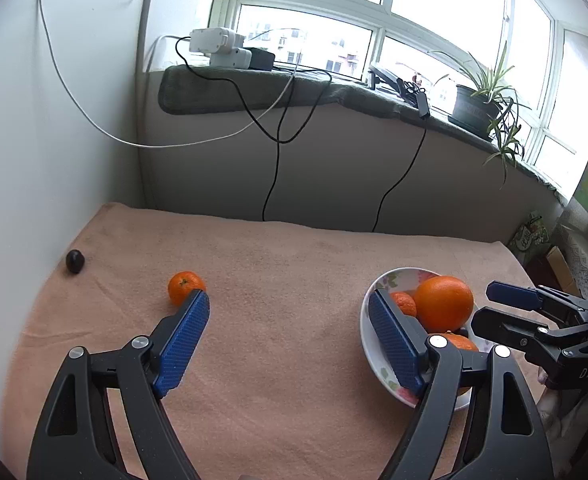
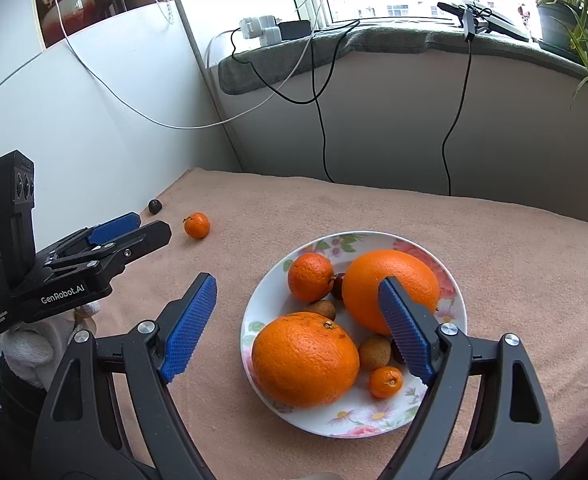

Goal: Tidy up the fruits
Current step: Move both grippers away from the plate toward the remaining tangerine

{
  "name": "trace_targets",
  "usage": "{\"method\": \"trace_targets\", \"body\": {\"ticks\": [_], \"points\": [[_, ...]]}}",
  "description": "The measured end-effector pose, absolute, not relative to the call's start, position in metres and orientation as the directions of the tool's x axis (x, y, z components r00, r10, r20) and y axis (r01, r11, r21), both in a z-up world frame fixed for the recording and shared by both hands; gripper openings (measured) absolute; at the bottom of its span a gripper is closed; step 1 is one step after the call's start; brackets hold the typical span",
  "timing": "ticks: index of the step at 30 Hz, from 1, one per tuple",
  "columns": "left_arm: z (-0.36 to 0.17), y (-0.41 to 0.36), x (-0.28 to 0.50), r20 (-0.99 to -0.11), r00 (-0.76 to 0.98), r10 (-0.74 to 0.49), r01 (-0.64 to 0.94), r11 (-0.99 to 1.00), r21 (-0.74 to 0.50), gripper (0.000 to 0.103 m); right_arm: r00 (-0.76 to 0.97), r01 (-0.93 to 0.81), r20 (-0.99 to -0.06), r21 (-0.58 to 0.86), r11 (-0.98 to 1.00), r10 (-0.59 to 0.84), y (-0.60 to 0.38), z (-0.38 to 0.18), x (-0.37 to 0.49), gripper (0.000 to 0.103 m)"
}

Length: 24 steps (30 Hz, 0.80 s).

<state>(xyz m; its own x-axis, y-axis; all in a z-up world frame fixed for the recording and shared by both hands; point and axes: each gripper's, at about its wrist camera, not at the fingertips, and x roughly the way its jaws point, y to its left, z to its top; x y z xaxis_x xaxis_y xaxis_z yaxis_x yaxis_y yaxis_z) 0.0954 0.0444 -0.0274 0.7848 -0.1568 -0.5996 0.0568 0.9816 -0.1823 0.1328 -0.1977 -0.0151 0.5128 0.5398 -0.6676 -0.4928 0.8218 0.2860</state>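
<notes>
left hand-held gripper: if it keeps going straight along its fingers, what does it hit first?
Probably just the bare cloth. The left hand-held gripper is open; the tangerine sits beyond its left fingertip, the plate behind its right one. Depth unclear.

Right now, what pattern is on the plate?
White plate with pink flowers and green leaves, best in the right wrist view.

A round white ceramic plate (image 2: 377, 420) with a pink-and-green flower pattern holds orange citrus fruits (image 2: 305, 358) and brown kiwis (image 2: 373, 352); beyond it on the peach cloth-covered table (image 2: 513, 248) lie a small orange mandarin (image 2: 196, 225) and a dark plum (image 2: 154, 207).
</notes>
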Motion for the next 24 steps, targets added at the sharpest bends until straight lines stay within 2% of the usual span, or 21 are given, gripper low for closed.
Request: {"method": "trace_targets", "body": {"ticks": [24], "points": [[-0.056, 0.148, 0.082, -0.632, 0.775, 0.004, -0.164, 0.967, -0.196, 0.082, 0.443, -0.676, -0.708, 0.139, 0.724, 0.55, -0.089, 0.003, 0.155, 0.085]]}}
